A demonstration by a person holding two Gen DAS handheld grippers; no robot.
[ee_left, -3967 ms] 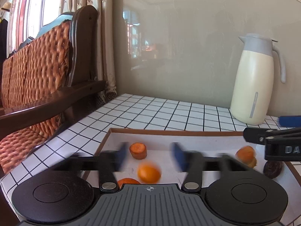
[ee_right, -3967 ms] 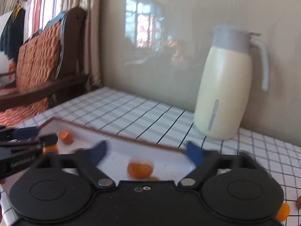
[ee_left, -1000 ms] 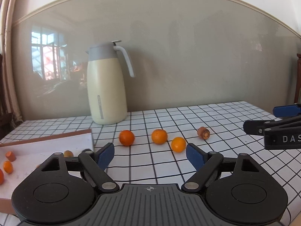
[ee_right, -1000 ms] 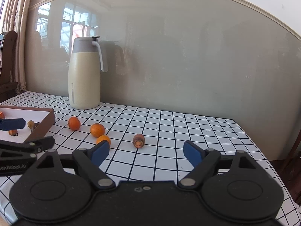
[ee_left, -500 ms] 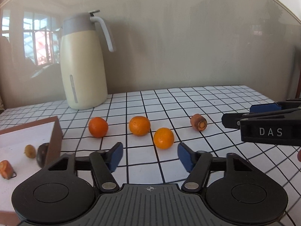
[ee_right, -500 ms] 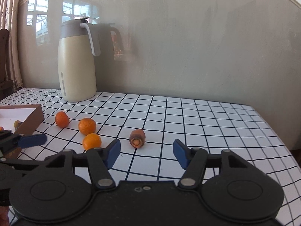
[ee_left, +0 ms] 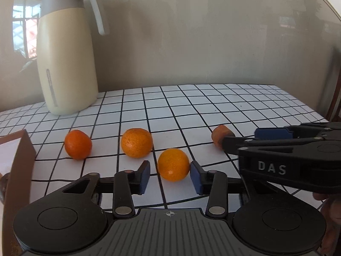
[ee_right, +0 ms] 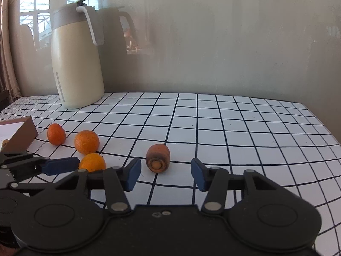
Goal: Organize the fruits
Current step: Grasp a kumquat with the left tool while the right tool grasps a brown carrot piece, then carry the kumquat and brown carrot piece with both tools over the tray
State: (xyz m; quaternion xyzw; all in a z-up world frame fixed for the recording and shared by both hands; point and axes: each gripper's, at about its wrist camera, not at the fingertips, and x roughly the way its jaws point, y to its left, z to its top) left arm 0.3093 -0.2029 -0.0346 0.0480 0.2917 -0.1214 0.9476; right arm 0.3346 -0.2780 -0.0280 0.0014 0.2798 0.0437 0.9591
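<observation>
Three oranges lie on the checked tablecloth. The nearest orange (ee_left: 173,164) sits between the pads of my left gripper (ee_left: 169,176), whose jaws are closing. Its right pad is at the peel, and a gap shows at the left pad. Two more oranges (ee_left: 136,142) (ee_left: 77,144) lie farther left. A brown-orange carrot stub (ee_right: 158,157) lies just ahead of and between the pads of my right gripper (ee_right: 165,173). Those jaws are closing too, with gaps on both sides. In the left wrist view the right gripper (ee_left: 247,137) half hides the carrot stub (ee_left: 219,133).
A brown-walled box (ee_left: 21,155) with a white floor stands at the left edge, and small fruits are barely visible inside. A cream thermos jug (ee_left: 66,59) stands at the back left against the wall. The table's right edge (ee_right: 319,123) is near. The left gripper (ee_right: 42,163) shows low left in the right wrist view.
Both grippers moved forward and down toward the fruit and their jaws narrowed. The near orange now sits between the left pads, and the carrot stub between the right pads.
</observation>
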